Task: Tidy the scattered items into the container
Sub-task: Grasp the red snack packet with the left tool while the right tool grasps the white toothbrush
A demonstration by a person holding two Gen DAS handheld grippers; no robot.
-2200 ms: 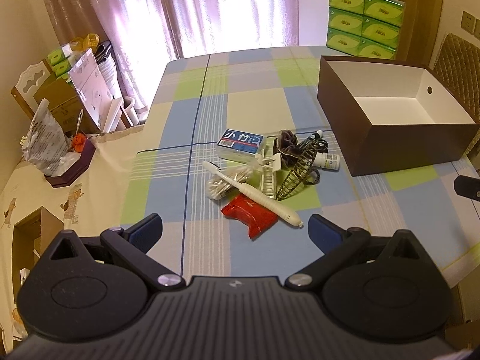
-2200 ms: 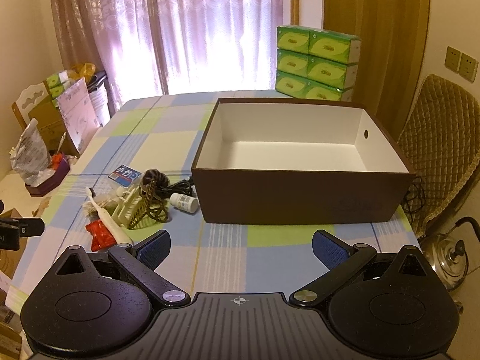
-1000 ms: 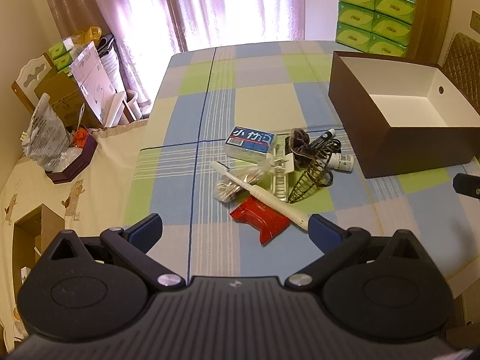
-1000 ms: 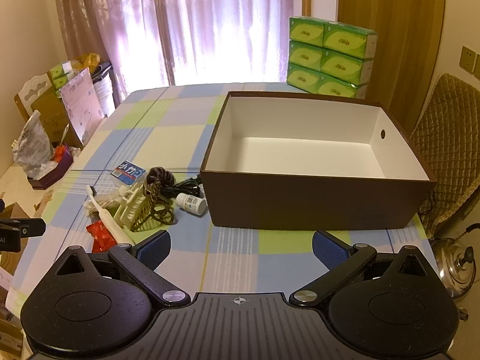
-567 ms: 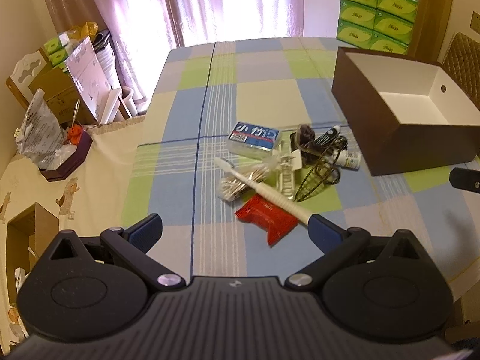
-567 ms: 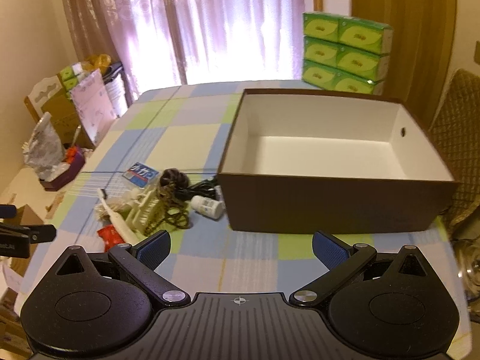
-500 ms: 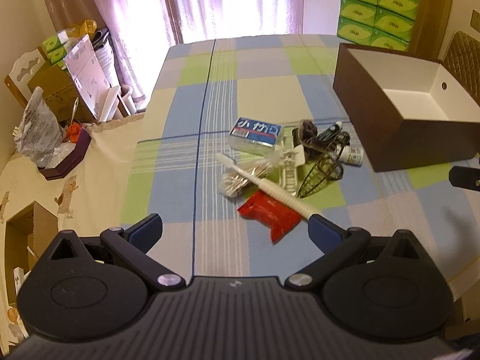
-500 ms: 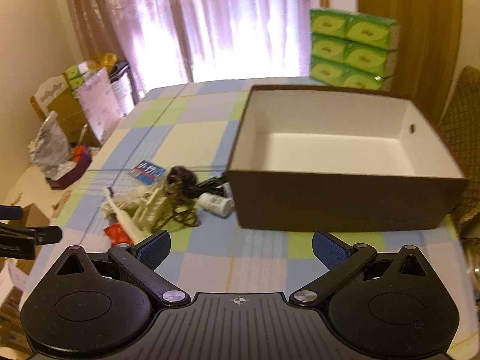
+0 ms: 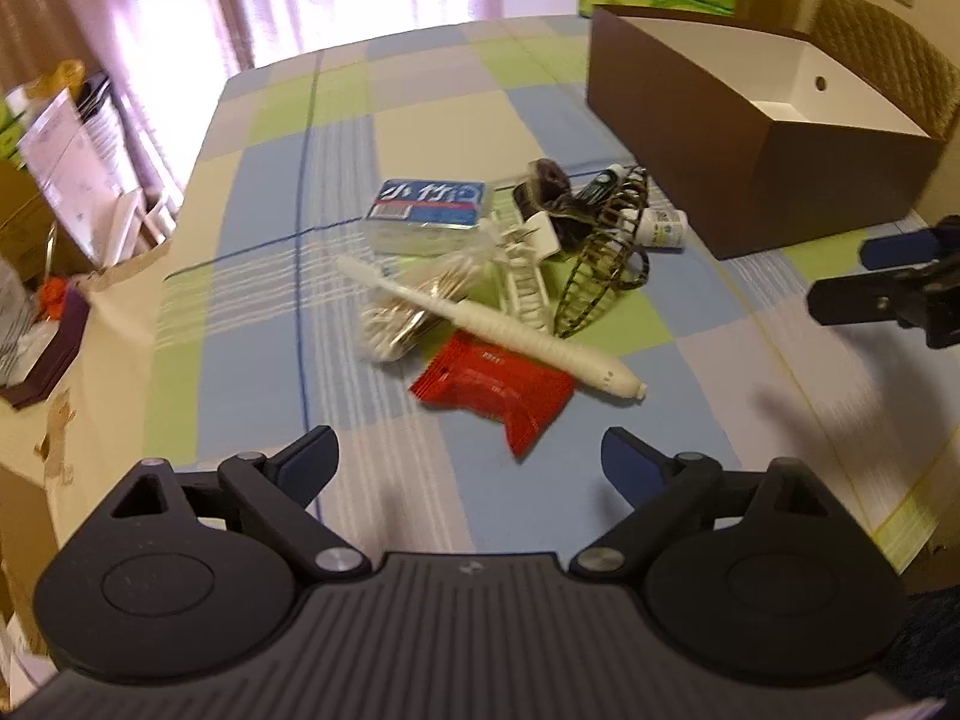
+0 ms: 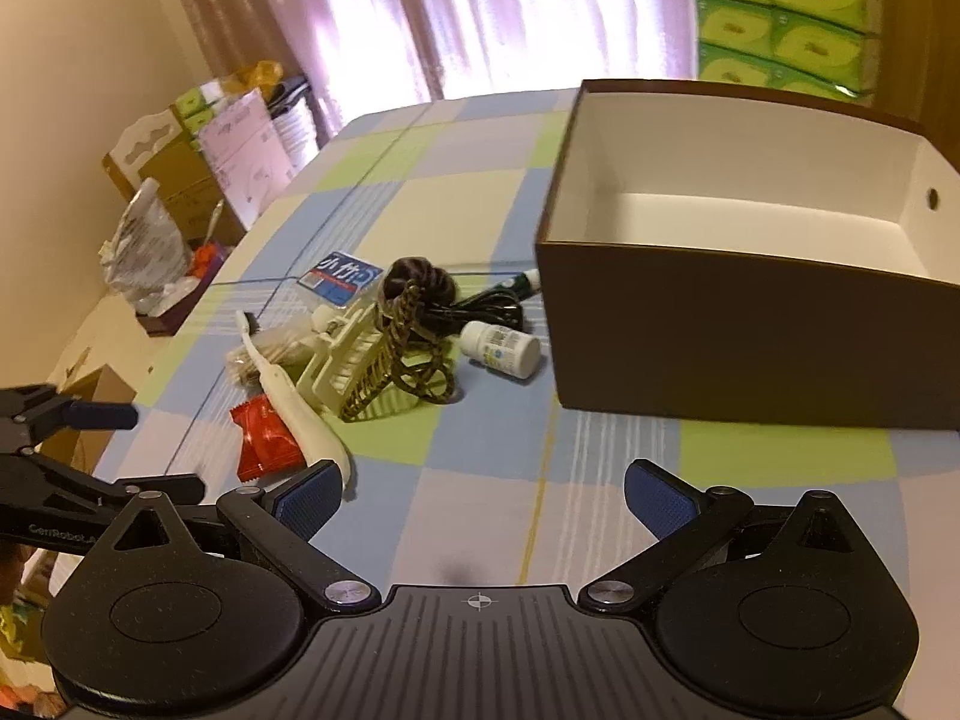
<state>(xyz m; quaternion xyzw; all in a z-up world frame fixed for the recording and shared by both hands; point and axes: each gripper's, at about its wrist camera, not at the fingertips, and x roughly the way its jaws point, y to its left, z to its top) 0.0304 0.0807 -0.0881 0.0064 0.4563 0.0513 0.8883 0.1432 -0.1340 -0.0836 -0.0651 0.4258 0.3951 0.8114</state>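
The left gripper (image 9: 469,459) hangs over the near edge of the table (image 9: 600,516) with its jaws wide apart and nothing between them. The right gripper (image 10: 483,495) is open wide too, and it holds nothing. Its blue pads (image 10: 659,501) look bumpy, like rubber.

Just past the left gripper's jaws lies a red packet (image 9: 495,391). It is flat, shiny and crinkly. A white toothbrush (image 9: 498,330) lies across its far corner. The toothbrush is long and smooth, with a fat handle. In the right wrist view the handle end sits right beside the left pad of the right gripper.

Behind the toothbrush is a clear bag of cotton buds (image 9: 408,309). Next to it is a cream plastic clip (image 9: 525,276) with teeth like a comb. A brown claw clip (image 9: 603,258) with curved ribs leans against it.

Farther back are a blue and white pack (image 9: 429,210), a dark hair tie (image 10: 417,282), a black cord (image 10: 489,309) and a small white bottle (image 10: 501,348) lying on its side.

All these things are heaped near the middle of the table. The cloth has blue, green and cream squares.

The brown box (image 10: 744,348) stands toward the far right corner. It is cardboard, white inside, with a round hole in one wall. Nothing is seen in it.
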